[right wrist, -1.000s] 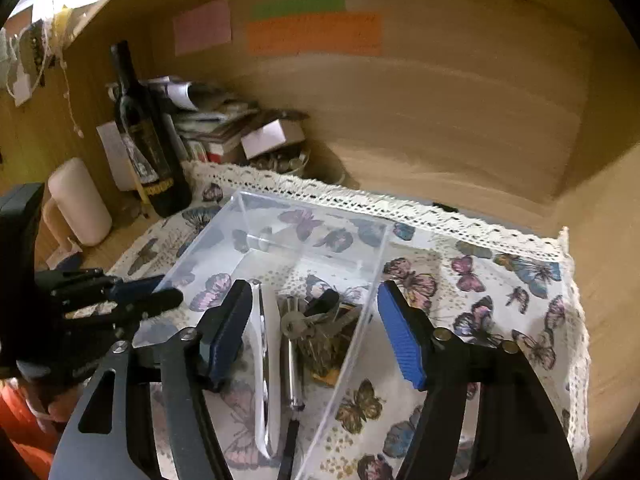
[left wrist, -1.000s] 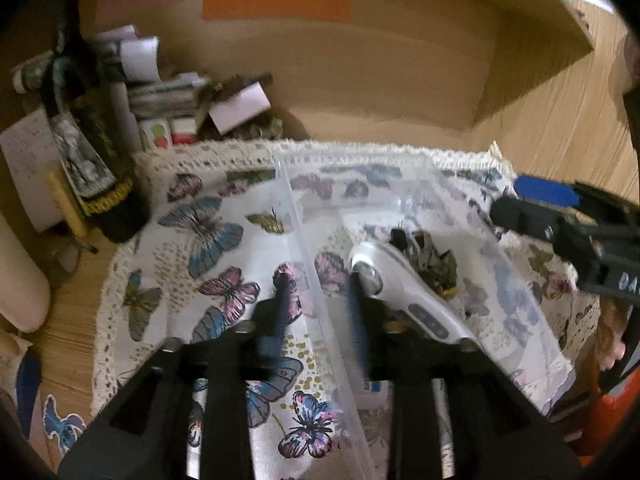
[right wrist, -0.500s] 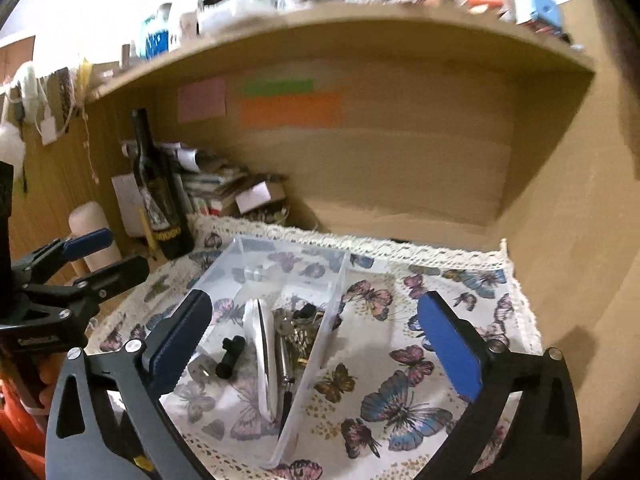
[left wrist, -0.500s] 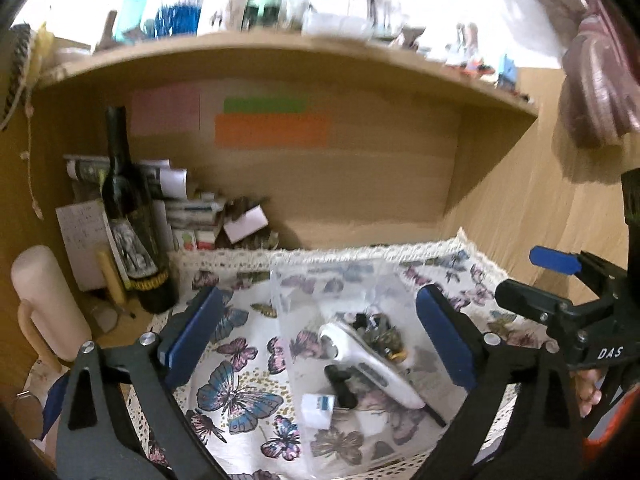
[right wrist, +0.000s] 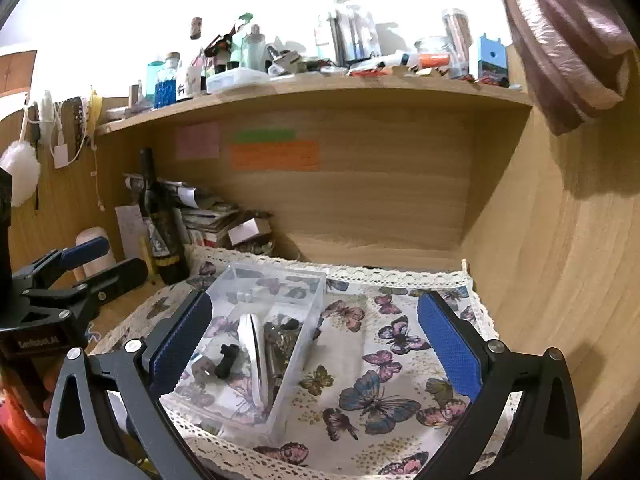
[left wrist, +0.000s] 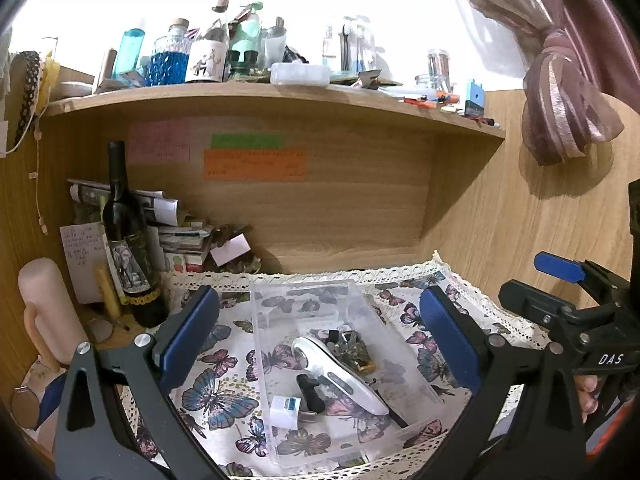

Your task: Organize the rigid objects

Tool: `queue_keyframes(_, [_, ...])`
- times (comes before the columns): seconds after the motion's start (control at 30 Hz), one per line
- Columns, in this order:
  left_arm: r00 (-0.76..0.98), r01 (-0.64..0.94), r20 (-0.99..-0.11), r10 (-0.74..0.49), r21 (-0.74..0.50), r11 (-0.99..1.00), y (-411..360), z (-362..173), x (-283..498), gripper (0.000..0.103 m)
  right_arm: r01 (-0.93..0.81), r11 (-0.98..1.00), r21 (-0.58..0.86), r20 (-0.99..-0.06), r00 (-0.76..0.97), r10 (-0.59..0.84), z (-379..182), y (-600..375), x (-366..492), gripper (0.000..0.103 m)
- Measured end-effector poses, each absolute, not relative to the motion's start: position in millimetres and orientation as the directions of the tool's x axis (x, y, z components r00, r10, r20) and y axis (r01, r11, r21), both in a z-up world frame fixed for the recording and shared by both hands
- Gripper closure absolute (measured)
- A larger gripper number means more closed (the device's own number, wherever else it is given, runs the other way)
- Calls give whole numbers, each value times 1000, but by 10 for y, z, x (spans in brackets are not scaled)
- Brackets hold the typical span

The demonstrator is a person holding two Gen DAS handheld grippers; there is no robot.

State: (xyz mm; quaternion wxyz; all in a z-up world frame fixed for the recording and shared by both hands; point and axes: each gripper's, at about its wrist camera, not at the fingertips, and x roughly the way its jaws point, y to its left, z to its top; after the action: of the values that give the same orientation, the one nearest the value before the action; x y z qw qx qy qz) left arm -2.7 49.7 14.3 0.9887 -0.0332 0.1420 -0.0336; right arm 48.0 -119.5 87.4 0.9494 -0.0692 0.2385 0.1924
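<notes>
Clear rigid plastic forms the rectangular organizer box (left wrist: pixel 344 364), which sits on a butterfly-print cloth (right wrist: pixel 384 364) with a lace hem. Inside lie a smooth, curved white handheld device (left wrist: pixel 340 374), a knobbly bunch of metal keys (left wrist: pixel 354 350), a small black piece (left wrist: pixel 310 392) and a white cube-shaped plug (left wrist: pixel 285 411). The left gripper (left wrist: pixel 320 340) and the right gripper (right wrist: pixel 312 344) both hover with ribbed blue pads spread wide, gripping nothing.

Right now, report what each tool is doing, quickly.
Left tool: open, holding nothing, above the clear box.
Right tool: open, holding nothing.
</notes>
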Motion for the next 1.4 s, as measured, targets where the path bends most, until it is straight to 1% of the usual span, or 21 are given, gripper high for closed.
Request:
queue_keyframes(0.47, [961,74,-260,-90,-74,995,465,151,-102,0,-381,924,-32,-452,830,326,919,-1256,365,0])
queue_keyframes(1.4, [963,83,-251,-97,-66,994,440,175,-115,0,-384,923,-28,-448,830,332,933,-1222,347,0])
